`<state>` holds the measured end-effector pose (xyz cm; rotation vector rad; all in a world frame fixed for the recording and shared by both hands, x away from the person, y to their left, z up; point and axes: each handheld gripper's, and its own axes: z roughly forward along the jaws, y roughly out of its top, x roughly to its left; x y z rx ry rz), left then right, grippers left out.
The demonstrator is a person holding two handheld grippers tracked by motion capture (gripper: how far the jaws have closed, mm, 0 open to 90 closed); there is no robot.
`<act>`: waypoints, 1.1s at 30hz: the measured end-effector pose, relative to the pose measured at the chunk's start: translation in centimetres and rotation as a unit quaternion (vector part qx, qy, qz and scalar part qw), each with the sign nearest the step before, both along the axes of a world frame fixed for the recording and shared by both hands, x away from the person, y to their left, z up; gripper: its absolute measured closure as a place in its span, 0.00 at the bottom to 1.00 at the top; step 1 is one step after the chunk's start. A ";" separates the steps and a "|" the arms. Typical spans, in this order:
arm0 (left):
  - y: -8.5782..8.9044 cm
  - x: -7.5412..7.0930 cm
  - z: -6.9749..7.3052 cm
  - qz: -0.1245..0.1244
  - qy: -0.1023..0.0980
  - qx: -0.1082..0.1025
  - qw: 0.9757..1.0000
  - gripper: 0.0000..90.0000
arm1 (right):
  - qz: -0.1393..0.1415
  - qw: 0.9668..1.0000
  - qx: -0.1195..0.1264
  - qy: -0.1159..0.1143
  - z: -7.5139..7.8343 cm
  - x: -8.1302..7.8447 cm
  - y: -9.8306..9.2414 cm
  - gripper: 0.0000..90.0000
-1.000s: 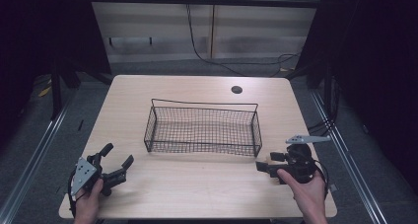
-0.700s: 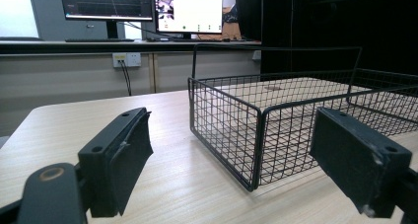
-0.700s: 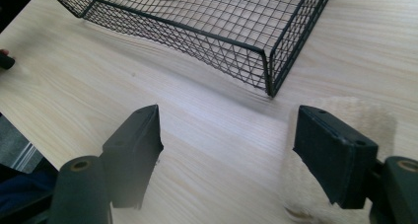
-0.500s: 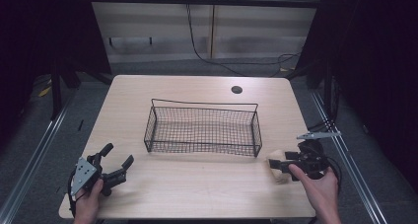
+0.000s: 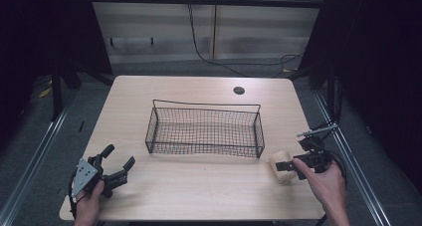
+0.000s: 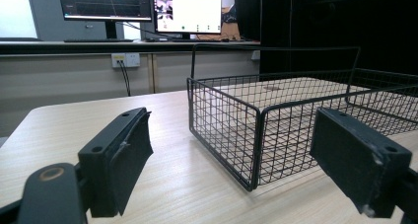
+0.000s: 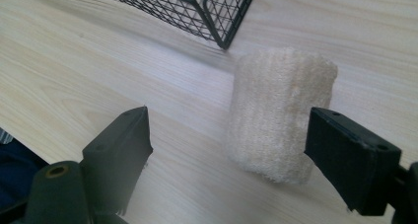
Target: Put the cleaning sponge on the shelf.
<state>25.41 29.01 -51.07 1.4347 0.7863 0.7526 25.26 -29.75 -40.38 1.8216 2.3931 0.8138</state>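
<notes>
R tool [image 7: 229, 150] spread, roll freed on bench.
My R jaws just opened w/ the beige roll [image 7: 278, 113] between them, untouched, near wire basket [image 5: 204, 131] corner; L tool [image 6: 231, 155] spread, empty.

Light wood table [image 5: 199, 186], grommet hole [image 5: 239, 90] near its far edge. Beyond table: beige wall panels [image 5: 164, 17], two lit monitors [image 6: 187, 9], wall socket [image 6: 124, 60]. Grey floor [image 5: 30, 136] beside table.
</notes>
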 end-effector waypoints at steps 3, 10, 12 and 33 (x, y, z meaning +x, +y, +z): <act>0.0 0.0 0.0 0.000 0.000 0.000 1.000 0.17 | -0.001 1.000 -0.010 0.022 -0.3 0.7 -0.3 0.20; 0.0 0.0 0.0 0.000 0.000 0.002 1.000 0.17 | 0.015 0.998 -0.036 0.052 -0.6 1.6 -0.2 0.22; 0.0 0.0 0.0 0.000 0.000 0.000 1.000 0.17 | 0.020 0.998 -0.042 0.052 -0.7 1.8 -0.1 0.22; 0.1 0.0 0.0 -0.001 0.000 0.003 1.000 0.17 | 0.021 0.989 -0.077 0.127 -3.5 3.8 0.2 0.24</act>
